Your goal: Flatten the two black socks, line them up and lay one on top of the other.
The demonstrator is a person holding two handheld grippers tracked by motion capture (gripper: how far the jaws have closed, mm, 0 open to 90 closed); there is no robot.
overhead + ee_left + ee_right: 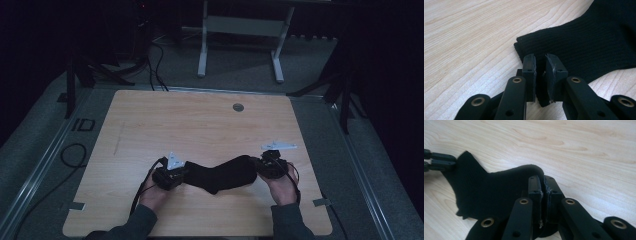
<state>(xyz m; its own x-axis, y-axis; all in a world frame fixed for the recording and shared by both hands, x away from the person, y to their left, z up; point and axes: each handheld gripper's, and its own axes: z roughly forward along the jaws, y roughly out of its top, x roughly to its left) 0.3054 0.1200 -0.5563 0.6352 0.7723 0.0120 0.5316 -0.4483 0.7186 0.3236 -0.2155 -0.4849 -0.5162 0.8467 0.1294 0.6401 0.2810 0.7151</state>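
We are pinching the black sock (222, 173) at both ends, left fingers (540, 65) and right fingers (542, 185) nearly closed on fabric, stretched between them just above the worktop (200, 125); we are keeping tension even

Both forearms in from the near edge, grey sleeves. Left black two-jaw gripper (181, 172) points inward to the right, jaws pinched nearly together. Right black two-jaw gripper (260, 166) points inward to the left, jaws clamped tight. Hands level.
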